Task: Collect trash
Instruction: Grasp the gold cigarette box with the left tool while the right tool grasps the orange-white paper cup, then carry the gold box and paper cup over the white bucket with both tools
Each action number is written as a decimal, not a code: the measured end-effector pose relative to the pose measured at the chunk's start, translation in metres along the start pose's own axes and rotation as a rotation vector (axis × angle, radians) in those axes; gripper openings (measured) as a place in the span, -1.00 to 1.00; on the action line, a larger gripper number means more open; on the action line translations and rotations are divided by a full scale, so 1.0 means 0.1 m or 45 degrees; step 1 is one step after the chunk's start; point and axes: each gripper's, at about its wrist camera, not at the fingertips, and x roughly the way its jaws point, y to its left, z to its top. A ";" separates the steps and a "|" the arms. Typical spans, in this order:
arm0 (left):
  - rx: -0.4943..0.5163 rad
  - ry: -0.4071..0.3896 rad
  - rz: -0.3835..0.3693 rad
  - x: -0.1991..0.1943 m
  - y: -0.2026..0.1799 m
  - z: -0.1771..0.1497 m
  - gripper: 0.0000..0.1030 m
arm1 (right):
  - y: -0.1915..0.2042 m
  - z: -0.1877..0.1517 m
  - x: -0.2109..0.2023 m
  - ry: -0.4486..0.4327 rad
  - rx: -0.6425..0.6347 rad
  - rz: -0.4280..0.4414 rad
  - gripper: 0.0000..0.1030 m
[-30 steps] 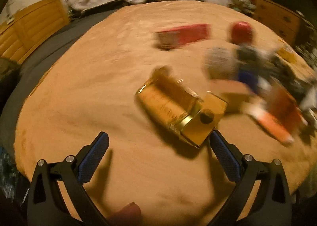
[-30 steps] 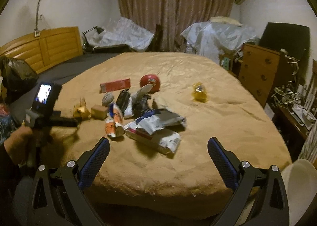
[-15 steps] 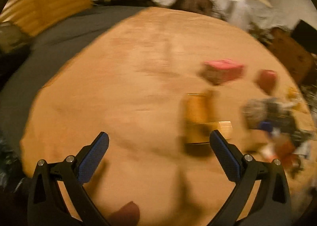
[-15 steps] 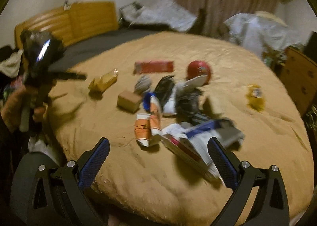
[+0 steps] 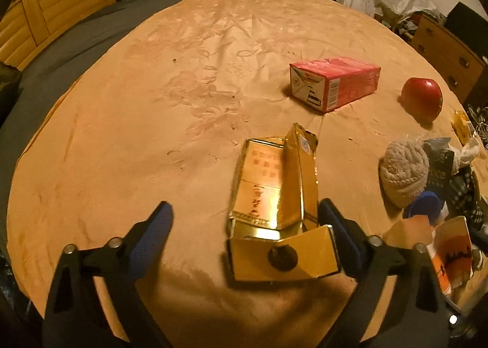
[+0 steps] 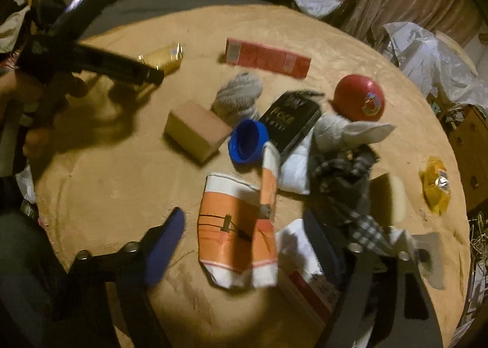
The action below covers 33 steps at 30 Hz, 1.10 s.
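A torn gold carton (image 5: 274, 192) lies on the tan bedspread (image 5: 152, 134), its open flap toward me. My left gripper (image 5: 244, 238) is open, its fingers either side of the carton's near end, the right finger close to it. In the right wrist view the gold carton (image 6: 163, 56) shows behind the left gripper's finger. My right gripper (image 6: 247, 247) is open over an orange-and-white wrapper (image 6: 235, 226) with a blue cap (image 6: 248, 140) beyond it.
A red box (image 5: 335, 82), a red ball (image 5: 422, 98) and a grey knit ball (image 5: 402, 171) lie to the right. The right wrist view shows a brown block (image 6: 196, 130), a black packet (image 6: 289, 119), a yellow wrapper (image 6: 436, 189) and checked cloth (image 6: 347, 177).
My left gripper has closed in on the gold carton, which now lies between its fingers. My right gripper has dropped toward the trash pile, over the orange-and-white wrapper.
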 end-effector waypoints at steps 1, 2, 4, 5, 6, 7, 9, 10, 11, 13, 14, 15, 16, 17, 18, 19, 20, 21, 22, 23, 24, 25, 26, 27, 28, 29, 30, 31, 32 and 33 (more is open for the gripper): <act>0.013 0.001 0.007 0.03 -0.02 0.02 0.59 | 0.01 0.00 0.05 0.015 -0.002 -0.008 0.26; 0.021 -0.002 0.011 0.05 -0.05 0.04 0.49 | 0.02 0.01 0.09 0.027 0.000 -0.005 0.09; 0.025 -0.018 -0.006 0.06 -0.06 0.08 0.22 | 0.04 0.01 0.15 0.035 0.023 0.008 0.03; 0.019 -0.031 -0.010 0.11 -0.06 0.12 0.09 | 0.03 0.00 0.14 0.022 0.036 0.008 0.02; 0.018 -0.039 -0.006 0.09 -0.06 0.12 0.07 | 0.03 -0.01 0.13 0.010 0.053 0.016 0.02; 0.021 -0.055 0.001 0.07 -0.07 0.12 0.06 | 0.02 -0.02 0.12 -0.005 0.070 0.021 0.01; 0.024 -0.078 0.007 0.04 -0.07 0.11 0.04 | 0.02 -0.05 0.06 -0.040 0.087 0.019 0.01; 0.020 -0.099 0.010 0.01 -0.07 0.10 0.04 | 0.01 -0.06 0.02 -0.061 0.095 0.021 0.01; 0.014 -0.117 0.015 -0.04 -0.06 0.08 0.03 | 0.01 -0.07 -0.05 -0.092 0.108 0.023 0.01; 0.000 -0.168 0.018 -0.20 -0.05 0.05 0.03 | -0.01 -0.06 -0.23 -0.171 0.142 0.032 0.01; -0.002 -0.194 0.021 -0.29 -0.06 0.03 0.03 | -0.02 -0.06 -0.31 -0.199 0.154 0.033 0.01; -0.003 -0.223 0.024 -0.38 -0.07 0.02 0.03 | -0.02 -0.05 -0.41 -0.241 0.167 0.030 0.01; -0.007 -0.255 0.018 -0.52 -0.09 0.00 0.03 | -0.02 -0.04 -0.51 -0.284 0.184 0.029 0.01; -0.008 -0.281 0.008 -0.63 -0.12 -0.03 0.03 | -0.04 -0.04 -0.59 -0.311 0.198 0.026 0.01; -0.005 -0.311 0.002 -0.74 -0.16 -0.05 0.03 | -0.05 -0.04 -0.71 -0.352 0.219 0.020 0.01; 0.003 -0.346 -0.005 -0.89 -0.22 -0.10 0.03 | -0.07 -0.04 -0.81 -0.385 0.237 0.013 0.01; 0.012 -0.377 -0.016 -1.03 -0.28 -0.14 0.03 | -0.10 -0.05 -0.96 -0.432 0.263 0.003 0.01; 0.019 -0.399 -0.023 -1.13 -0.33 -0.18 0.03 | -0.11 -0.09 -1.09 -0.462 0.281 -0.008 0.01; 0.026 -0.430 -0.040 -1.27 -0.40 -0.23 0.03 | -0.13 -0.11 -1.21 -0.493 0.300 -0.019 0.01; 0.034 -0.452 -0.055 -1.37 -0.46 -0.28 0.03 | -0.16 -0.15 -1.35 -0.527 0.321 -0.032 0.01; 0.042 -0.472 -0.066 -1.47 -0.52 -0.33 0.03 | -0.20 -0.18 -1.48 -0.557 0.340 -0.049 0.01; 0.054 -0.496 -0.085 -1.58 -0.61 -0.39 0.03 | -0.21 -0.23 -1.59 -0.581 0.354 -0.062 0.01; 0.064 -0.513 -0.098 -1.66 -0.67 -0.42 0.03 | -0.23 -0.29 -1.72 -0.606 0.369 -0.081 0.01; 0.073 -0.535 -0.111 -1.74 -0.73 -0.48 0.03 | -0.24 -0.35 -1.84 -0.631 0.385 -0.101 0.01; 0.085 -0.566 -0.117 -1.83 -0.81 -0.53 0.03 | -0.26 -0.41 -1.96 -0.655 0.402 -0.124 0.02; 0.096 -0.592 -0.120 -1.91 -0.88 -0.61 0.03 | -0.27 -0.49 -2.06 -0.674 0.419 -0.143 0.02; 0.113 -0.620 -0.126 -2.00 -0.96 -0.65 0.03 | -0.28 -0.58 -2.15 -0.688 0.433 -0.157 0.02; 0.122 -0.638 -0.127 -2.05 -1.01 -0.70 0.03 | -0.30 -0.65 -2.23 -0.702 0.449 -0.174 0.02; 0.134 -0.657 -0.131 -2.10 -1.08 -0.74 0.03 | -0.30 -0.74 -2.31 -0.718 0.466 -0.193 0.02; 0.146 -0.672 -0.133 -2.14 -1.13 -0.77 0.03 | -0.31 -0.82 -2.39 -0.734 0.484 -0.209 0.02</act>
